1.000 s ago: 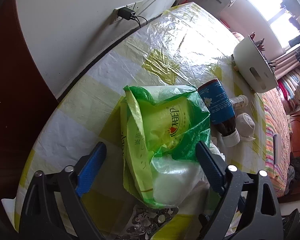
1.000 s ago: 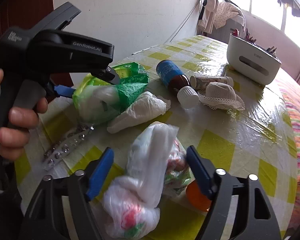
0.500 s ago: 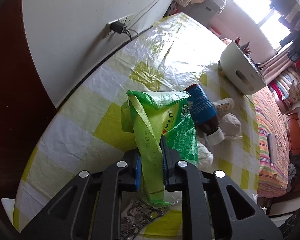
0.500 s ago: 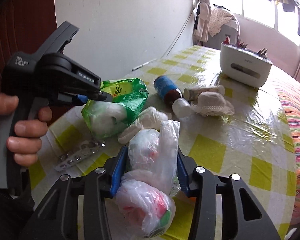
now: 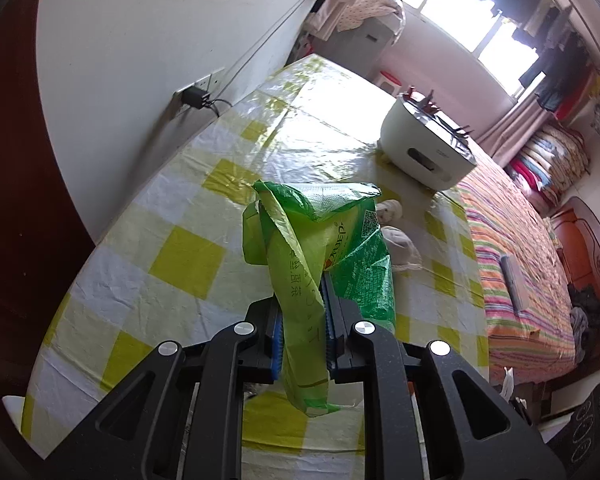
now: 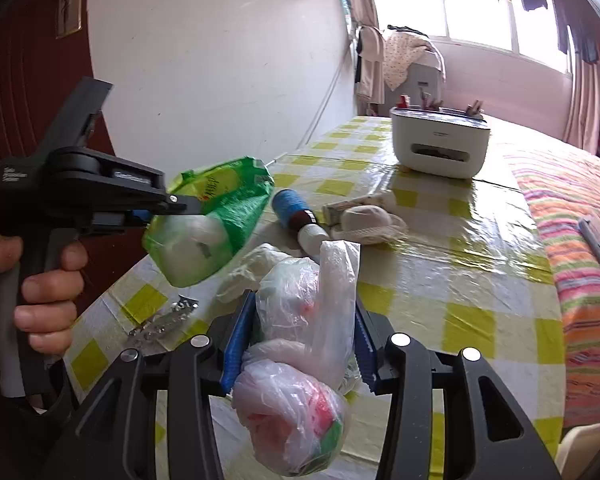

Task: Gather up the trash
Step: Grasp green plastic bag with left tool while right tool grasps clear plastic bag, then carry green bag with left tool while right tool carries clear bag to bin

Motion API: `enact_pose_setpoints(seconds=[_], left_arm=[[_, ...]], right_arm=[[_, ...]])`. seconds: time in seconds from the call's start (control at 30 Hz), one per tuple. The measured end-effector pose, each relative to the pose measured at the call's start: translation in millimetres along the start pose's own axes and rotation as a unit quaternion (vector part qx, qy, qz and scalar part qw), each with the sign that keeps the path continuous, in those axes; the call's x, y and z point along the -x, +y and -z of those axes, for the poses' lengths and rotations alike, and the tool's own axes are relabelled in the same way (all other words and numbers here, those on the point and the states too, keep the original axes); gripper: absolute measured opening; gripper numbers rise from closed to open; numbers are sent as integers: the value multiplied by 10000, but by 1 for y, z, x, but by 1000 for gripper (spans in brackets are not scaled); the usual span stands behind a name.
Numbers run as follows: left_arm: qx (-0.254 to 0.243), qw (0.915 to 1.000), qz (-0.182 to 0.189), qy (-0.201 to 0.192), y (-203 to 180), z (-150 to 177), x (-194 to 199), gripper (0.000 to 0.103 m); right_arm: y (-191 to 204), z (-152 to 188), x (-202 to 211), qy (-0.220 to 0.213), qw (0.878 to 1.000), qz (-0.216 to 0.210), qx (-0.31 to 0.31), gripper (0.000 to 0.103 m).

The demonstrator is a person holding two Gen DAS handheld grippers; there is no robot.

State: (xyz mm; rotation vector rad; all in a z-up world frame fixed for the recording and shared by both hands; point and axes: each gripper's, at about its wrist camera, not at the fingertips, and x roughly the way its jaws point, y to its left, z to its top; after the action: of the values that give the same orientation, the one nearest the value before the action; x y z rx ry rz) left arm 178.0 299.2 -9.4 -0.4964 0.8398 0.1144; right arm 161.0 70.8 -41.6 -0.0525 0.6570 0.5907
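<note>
Two bags lifted | left fingers [image 5: 302, 330] clamp green bag [image 5: 320, 240] | right fingers [image 6: 298, 344] clamp clear knotted bag [image 6: 296, 364]

In the left wrist view the green bag [image 5: 320, 248] hides the table [image 5: 172, 216] behind it; only part of a pale bundle [image 5: 404, 248] shows at its three o'clock edge. The bag's lower end drops behind the left gripper [image 5: 302, 344]. In the right wrist view the knotted clear bag [image 6: 296, 412] covers the table's near edge at six o'clock. The blister strip [image 6: 160, 322] at nine o'clock is too small to read.
</note>
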Motion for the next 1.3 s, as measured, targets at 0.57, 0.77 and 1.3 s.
enact_pose_setpoints(seconds=[0.57, 0.77, 1.3], left_arm=[[-931, 9945, 446, 162, -89, 43, 5, 15], [-1284, 9898, 567, 262, -120, 63, 2, 15], [-1889, 9781, 801, 344, -172, 99, 8, 15]], right_arm=[[-52, 13, 44, -140, 9979, 556, -302, 44], [-68, 20, 60, -196, 9961, 767, -396, 44], [-118, 37, 112, -473, 9868, 1305, -840, 44]])
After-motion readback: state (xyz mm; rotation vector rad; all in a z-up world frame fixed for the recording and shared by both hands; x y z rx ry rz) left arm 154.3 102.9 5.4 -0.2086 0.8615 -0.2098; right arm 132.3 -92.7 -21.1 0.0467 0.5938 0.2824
